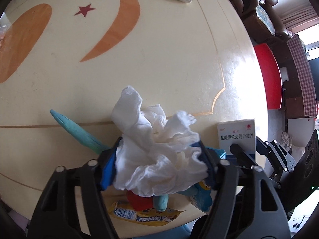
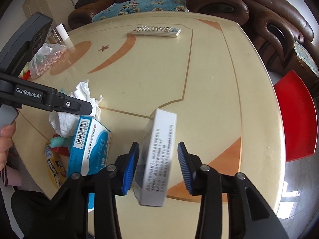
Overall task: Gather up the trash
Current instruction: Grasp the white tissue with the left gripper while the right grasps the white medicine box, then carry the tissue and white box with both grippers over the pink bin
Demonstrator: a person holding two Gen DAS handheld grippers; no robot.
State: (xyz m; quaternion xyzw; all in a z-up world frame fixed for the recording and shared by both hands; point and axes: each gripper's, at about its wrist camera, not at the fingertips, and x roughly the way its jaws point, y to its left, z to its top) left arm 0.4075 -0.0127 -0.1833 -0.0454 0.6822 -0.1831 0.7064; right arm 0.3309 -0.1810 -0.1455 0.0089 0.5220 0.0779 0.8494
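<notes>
Two tongs closing for trash pickup: left gripper [image 1: 157,165] pinched on crumpled white tissue [image 1: 157,143], right gripper [image 2: 157,167] narrowly gapped around upright white cardboard box [image 2: 157,155], not yet clamped.

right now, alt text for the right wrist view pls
The right gripper straddles a white box standing on a cream table, a gap showing at its right pad. To its left, the left gripper reaches over crumpled tissue.
</notes>
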